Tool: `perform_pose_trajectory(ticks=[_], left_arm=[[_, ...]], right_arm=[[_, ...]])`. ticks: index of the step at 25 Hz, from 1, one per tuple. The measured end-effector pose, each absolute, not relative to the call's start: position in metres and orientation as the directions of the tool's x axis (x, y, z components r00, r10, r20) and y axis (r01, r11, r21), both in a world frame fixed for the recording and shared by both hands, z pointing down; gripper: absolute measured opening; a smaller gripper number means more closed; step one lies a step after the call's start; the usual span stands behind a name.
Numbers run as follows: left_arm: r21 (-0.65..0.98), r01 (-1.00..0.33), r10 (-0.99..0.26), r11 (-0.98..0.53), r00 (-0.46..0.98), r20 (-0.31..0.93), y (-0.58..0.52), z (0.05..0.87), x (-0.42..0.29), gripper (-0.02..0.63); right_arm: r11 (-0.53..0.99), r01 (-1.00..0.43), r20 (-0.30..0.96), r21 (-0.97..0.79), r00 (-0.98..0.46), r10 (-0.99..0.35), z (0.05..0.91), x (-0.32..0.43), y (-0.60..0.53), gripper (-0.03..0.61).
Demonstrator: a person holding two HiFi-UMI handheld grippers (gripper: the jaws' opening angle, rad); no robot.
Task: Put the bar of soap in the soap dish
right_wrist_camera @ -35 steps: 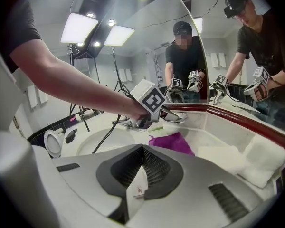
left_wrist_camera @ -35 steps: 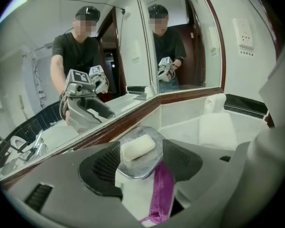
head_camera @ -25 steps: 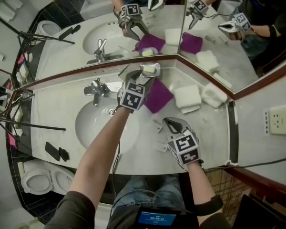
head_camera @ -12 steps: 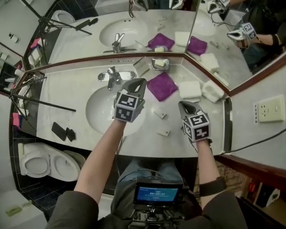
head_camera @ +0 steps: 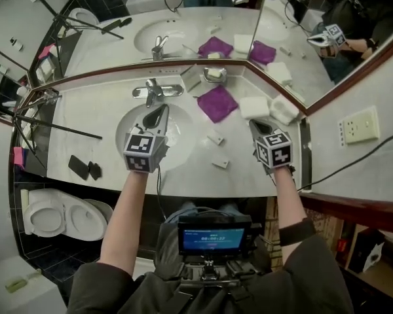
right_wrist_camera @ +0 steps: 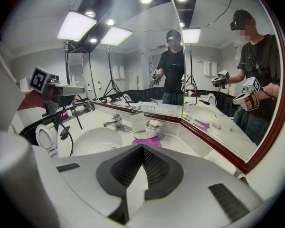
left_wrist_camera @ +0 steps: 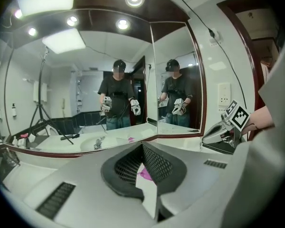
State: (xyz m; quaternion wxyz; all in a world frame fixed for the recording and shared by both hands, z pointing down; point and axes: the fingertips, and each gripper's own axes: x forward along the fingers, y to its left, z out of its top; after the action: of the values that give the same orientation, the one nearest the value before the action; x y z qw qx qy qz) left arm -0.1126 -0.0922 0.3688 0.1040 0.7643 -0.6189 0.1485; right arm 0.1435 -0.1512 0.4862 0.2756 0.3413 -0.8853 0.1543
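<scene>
Soap bar (head_camera: 215, 74) is seen lying in the soap dish (head_camera: 223, 78), at the mirror corner of the worktop (head_camera: 196, 170). Left tongs (head_camera: 160, 110) and right tongs (head_camera: 255, 125) are closed on nothing, well apart from the dish. Task is judged complete; no step is left.

My head camera looked steeply down from high above the counter (head_camera: 85, 110), left gripper (head_camera: 161, 110) camera rode low behind its jaws, faced the corner mirror (left_wrist_camera: 76, 70) — right gripper (head_camera: 255, 125) camera likewise, over the sink (right_wrist_camera: 97, 141), all three shared the purple cloth (head_camera: 217, 102).
</scene>
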Motion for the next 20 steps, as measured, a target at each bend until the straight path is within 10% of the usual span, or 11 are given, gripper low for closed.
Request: perform_pose_trajectory(ticks=[20], left_arm=[[-0.011, -0.987, -0.921, -0.162, 0.147, 0.360, -0.017, 0.367, -0.178, 0.001]], right_arm=[[0.686, -0.726, 0.603, -0.048, -0.568, -0.559, 0.479, 0.174, -0.139, 0.018]])
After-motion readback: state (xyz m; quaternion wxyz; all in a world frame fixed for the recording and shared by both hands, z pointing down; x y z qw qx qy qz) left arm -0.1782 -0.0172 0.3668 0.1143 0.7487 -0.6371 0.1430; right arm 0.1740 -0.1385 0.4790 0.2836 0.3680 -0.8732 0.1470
